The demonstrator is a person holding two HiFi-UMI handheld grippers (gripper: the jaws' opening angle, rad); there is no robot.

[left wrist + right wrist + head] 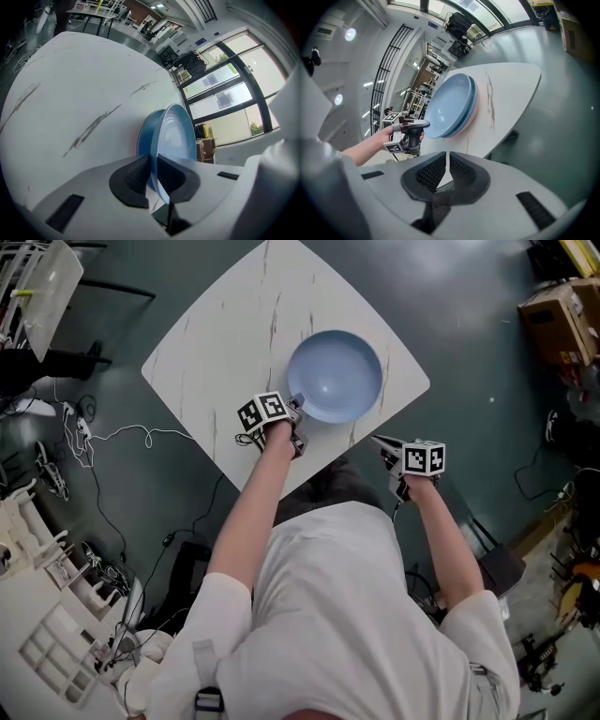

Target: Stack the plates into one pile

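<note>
A pale blue plate (335, 376) lies on top of another blue plate on the white marbled table (216, 343), toward its near right corner. My left gripper (295, 413) is at the pile's near-left rim. In the left gripper view the top plate's (176, 133) thin rim runs between the two ribbed pads, and the left gripper (153, 173) is shut on it. The right gripper view shows both plates (447, 105) nested, with the left gripper (415, 124) at their edge. My right gripper (380, 444) hangs off the table's right edge, shut (447, 168) with nothing between its pads.
The table's near edge (506, 93) lies between my right gripper and the pile. Loose cables (94, 437) and white racks (47, 615) cover the floor at the left. A cardboard box (558, 320) stands at the upper right.
</note>
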